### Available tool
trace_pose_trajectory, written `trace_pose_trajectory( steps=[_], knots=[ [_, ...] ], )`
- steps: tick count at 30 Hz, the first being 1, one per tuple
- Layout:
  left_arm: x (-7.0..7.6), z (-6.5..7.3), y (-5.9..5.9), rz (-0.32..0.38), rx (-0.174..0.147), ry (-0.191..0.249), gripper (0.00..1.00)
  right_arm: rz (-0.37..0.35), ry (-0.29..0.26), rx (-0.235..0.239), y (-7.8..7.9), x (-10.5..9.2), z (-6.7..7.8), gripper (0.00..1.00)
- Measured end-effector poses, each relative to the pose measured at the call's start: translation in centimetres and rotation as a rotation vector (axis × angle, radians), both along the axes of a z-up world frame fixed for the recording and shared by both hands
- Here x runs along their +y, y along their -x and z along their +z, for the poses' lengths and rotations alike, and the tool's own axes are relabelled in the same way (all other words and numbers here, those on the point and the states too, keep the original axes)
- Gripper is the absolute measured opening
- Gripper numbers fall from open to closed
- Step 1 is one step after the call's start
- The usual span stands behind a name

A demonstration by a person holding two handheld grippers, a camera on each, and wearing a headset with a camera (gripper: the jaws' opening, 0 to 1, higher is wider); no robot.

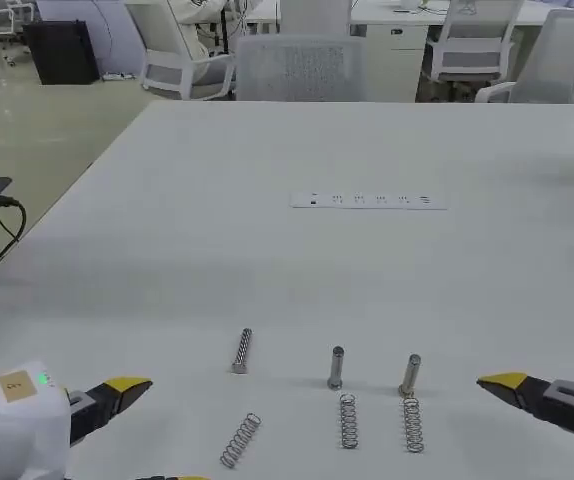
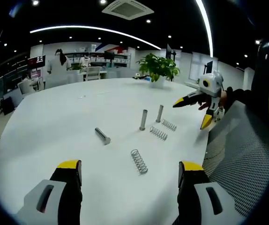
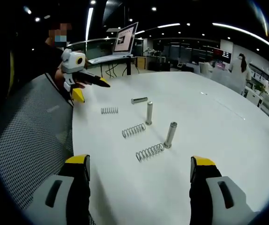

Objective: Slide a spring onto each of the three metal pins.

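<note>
The left yellow-tipped gripper (image 2: 130,165) and the right yellow-tipped gripper (image 3: 140,161) hold their jaws wide apart, empty, at the white table's (image 1: 367,270) near edge. The 3 silver metal pins (image 1: 336,367) are bare: 2 upright, 1 lying. The 3 coiled wire springs (image 1: 348,420) lie just beside them.

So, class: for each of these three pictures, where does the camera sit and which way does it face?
Head view: on the head, looking forward and down at the table; yellow jaw tips show at both lower corners.
Left gripper view: rides the left gripper, facing the right gripper; own jaws open.
Right gripper view: the mirror, facing the left gripper.
Shared by all: the lying pin.
</note>
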State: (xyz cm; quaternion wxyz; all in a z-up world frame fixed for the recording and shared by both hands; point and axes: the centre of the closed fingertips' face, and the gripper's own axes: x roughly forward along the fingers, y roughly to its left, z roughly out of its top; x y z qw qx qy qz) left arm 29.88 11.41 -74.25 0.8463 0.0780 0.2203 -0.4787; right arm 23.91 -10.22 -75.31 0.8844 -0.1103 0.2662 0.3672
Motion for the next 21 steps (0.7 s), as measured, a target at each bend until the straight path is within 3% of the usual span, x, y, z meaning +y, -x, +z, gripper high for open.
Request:
trace_pose_trajectory(
  steps=[21],
  knots=[
    [-0.22, 0.55, -0.76, -0.011, -0.007, -0.011, 0.81, -0.005, -0.004, -0.001, 0.23, 0.08, 0.0, 0.87]
  ],
)
